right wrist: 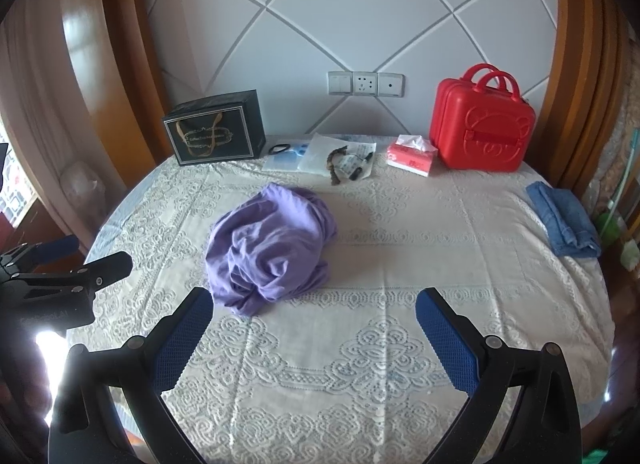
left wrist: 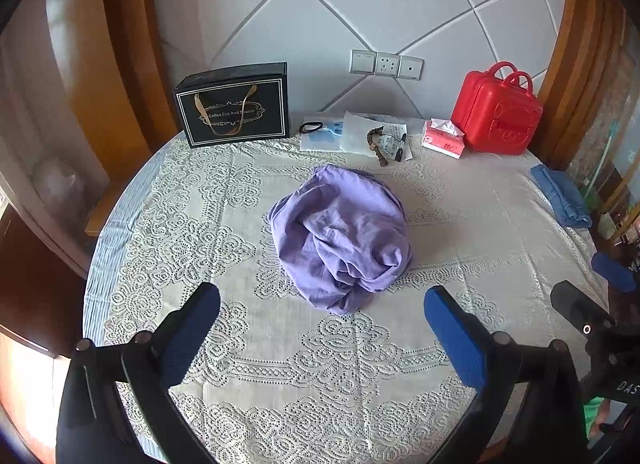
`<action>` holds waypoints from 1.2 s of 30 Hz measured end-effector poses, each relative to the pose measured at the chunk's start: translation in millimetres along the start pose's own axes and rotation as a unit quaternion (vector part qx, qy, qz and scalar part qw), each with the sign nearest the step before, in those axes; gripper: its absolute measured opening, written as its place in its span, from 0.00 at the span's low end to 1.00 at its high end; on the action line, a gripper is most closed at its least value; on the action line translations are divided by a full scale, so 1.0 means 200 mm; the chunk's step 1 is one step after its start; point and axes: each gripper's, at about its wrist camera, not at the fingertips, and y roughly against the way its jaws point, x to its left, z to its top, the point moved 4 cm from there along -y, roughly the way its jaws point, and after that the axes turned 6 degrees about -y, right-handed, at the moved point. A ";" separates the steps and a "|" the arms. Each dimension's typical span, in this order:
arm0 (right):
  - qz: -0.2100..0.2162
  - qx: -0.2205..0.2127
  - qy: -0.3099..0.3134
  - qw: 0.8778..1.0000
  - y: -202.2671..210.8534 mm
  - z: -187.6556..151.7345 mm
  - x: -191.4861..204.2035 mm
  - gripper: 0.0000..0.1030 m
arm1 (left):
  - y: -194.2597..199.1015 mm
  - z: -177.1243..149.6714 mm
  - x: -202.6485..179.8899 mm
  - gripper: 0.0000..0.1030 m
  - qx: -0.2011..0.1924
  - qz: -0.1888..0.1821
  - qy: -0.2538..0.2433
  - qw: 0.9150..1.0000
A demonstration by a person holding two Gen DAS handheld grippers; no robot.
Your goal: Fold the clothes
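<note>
A crumpled lilac garment point(left wrist: 340, 240) point(right wrist: 270, 250) lies in a heap near the middle of the round table, on a cream lace tablecloth point(left wrist: 320, 364) point(right wrist: 400, 264). My left gripper point(left wrist: 322, 304) hovers open just short of the heap, its blue-padded fingers spread wide with nothing between them. My right gripper point(right wrist: 314, 306) is open too, held to the right of the heap and short of it, and empty. Folded blue jeans point(left wrist: 562, 196) point(right wrist: 562, 220) rest at the table's right edge.
Along the back by the wall stand a black gift bag point(left wrist: 234, 106) point(right wrist: 216, 128), papers with small items point(left wrist: 360, 134) point(right wrist: 324, 154), a tissue box point(left wrist: 444, 138) point(right wrist: 412, 154) and a red case point(left wrist: 498, 114) point(right wrist: 482, 124). Wooden panels flank the table.
</note>
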 end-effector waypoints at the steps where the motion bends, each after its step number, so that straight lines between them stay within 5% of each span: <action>1: 0.000 0.001 -0.001 1.000 0.00 0.00 0.00 1.00 | 0.00 0.00 0.00 1.00 0.001 0.000 -0.001 1.000; 36: -0.007 0.040 -0.016 0.999 -0.18 0.01 -0.07 1.00 | -0.19 0.03 0.02 1.00 0.027 -0.002 -0.002 1.000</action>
